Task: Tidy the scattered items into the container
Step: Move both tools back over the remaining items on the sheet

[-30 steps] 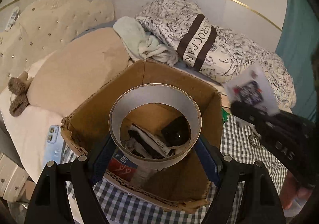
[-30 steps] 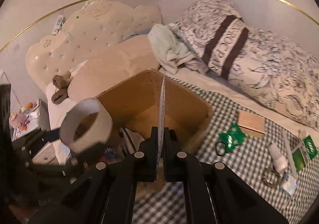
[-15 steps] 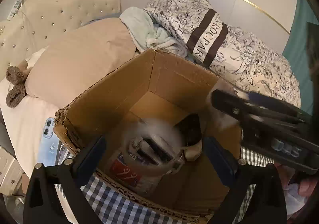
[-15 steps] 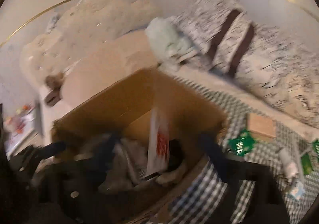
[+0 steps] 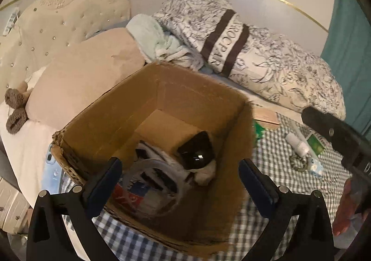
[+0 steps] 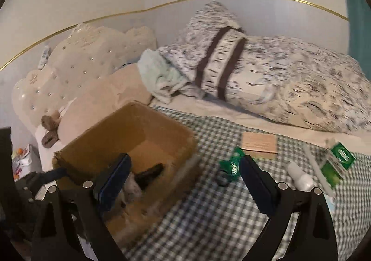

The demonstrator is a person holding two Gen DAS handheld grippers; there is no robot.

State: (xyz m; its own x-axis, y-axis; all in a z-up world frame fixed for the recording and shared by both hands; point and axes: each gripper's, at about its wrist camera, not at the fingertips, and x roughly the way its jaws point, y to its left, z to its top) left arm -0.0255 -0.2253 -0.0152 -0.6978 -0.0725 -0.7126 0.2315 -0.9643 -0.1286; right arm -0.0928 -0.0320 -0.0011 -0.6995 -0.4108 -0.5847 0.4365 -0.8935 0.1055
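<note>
An open cardboard box [image 5: 111,107] stands on the checked cloth of the bed. Inside it lie a grey tape ring [image 5: 148,161], a glossy black item [image 5: 197,152] and printed packets. My left gripper [image 5: 179,164] hangs open over the box's near side with nothing between its fingers. My right gripper [image 6: 185,161] is open and empty too, over the box's [image 6: 120,131] right edge. To its right lie a green packet [image 6: 230,164], a tan card [image 6: 258,142], a white bottle [image 6: 300,177] and a green carton [image 6: 338,161].
A patterned pillow [image 5: 255,52], a beige pillow [image 5: 88,84] and a mint towel [image 5: 150,36] lie behind the box. A blue phone [image 5: 52,168] rests at the box's left side. A tufted headboard [image 6: 81,61] is at the far left, and a hair tie [image 5: 298,164] lies near the bottle.
My left gripper opened and the ring dropped into the box. My right gripper opened, let its flat card fall into the box, and swung right toward the scattered items.
</note>
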